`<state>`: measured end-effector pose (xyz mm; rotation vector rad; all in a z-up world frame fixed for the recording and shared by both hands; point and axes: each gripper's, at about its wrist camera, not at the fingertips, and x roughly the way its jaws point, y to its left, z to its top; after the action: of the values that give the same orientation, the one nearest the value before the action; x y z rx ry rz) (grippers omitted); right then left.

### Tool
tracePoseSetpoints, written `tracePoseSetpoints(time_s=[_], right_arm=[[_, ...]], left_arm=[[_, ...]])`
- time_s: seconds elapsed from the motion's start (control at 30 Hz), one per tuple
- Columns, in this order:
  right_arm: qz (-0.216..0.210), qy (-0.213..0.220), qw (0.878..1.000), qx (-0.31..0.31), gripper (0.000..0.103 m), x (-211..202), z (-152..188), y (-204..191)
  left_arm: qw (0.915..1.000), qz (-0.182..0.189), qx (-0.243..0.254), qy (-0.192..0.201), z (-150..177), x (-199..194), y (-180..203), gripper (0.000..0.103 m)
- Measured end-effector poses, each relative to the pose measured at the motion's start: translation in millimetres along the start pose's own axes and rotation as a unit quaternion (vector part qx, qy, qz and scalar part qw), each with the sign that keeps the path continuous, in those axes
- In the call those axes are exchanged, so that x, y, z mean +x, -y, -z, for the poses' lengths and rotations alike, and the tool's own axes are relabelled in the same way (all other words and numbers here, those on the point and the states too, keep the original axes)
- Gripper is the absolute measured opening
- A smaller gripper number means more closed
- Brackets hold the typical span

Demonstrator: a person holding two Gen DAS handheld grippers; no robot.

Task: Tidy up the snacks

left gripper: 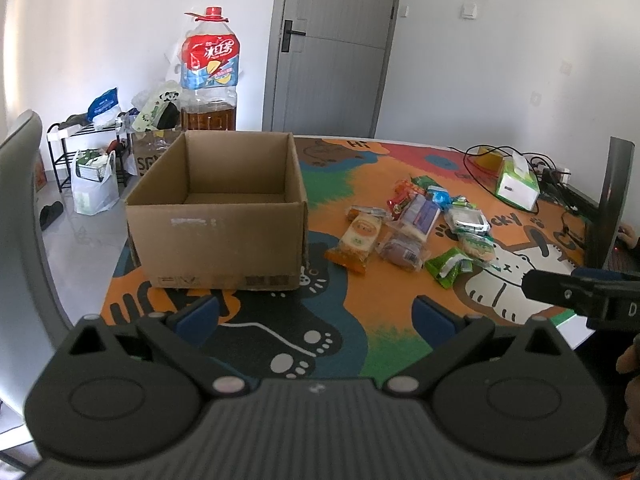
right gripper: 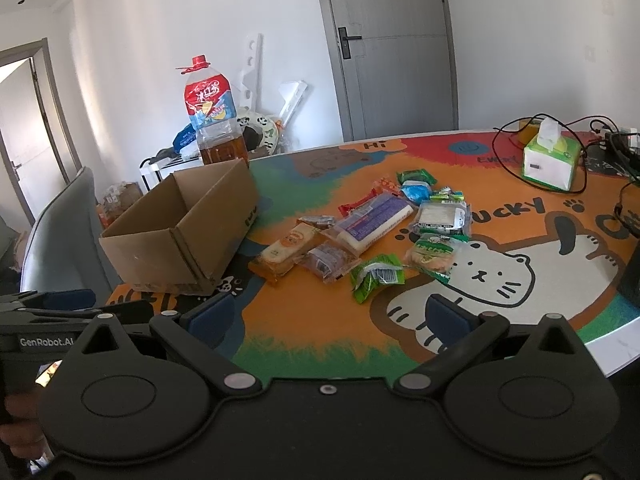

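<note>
An open cardboard box [left gripper: 216, 236] [right gripper: 180, 240] stands on the left of the colourful table mat, with no snacks showing inside. Several wrapped snacks lie in a loose pile to its right: an orange cake pack [left gripper: 358, 242] [right gripper: 286, 252], a long purple-and-white pack [left gripper: 420, 216] [right gripper: 370, 220], a small green packet [left gripper: 450, 266] [right gripper: 376, 276], a red bar [right gripper: 358, 202]. My left gripper [left gripper: 316, 316] hovers open over the near mat, in front of the box. My right gripper [right gripper: 330, 316] is open too, short of the green packet. Neither holds anything.
A big oil bottle [left gripper: 210, 76] [right gripper: 216, 120] stands behind the box. A green tissue box [left gripper: 516, 182] [right gripper: 550, 160] and tangled cables [right gripper: 600, 136] sit at the far right. A laptop screen [left gripper: 610, 204] rises at the right edge, a hand beside it. A grey chair [right gripper: 60, 232] is left.
</note>
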<state>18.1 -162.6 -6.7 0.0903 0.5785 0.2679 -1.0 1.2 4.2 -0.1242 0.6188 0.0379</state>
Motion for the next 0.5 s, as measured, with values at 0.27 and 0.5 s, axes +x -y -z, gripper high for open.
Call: tracePoseSetpoints(time_s=[0.27, 0.5], right_arm=[[-0.003, 0.002, 1.0, -0.003, 0.103, -1.8, -1.8, -0.6], [-0.001, 0.003, 1.0, -0.002, 0.103, -2.4, -1.2, -0.1]], left_arm=[[1.0, 0.003, 0.001, -0.003, 0.6, 1.5, 1.5, 0.102], [1.0, 0.003, -0.001, -0.001, -0.3, 0.0, -0.2, 0.102]])
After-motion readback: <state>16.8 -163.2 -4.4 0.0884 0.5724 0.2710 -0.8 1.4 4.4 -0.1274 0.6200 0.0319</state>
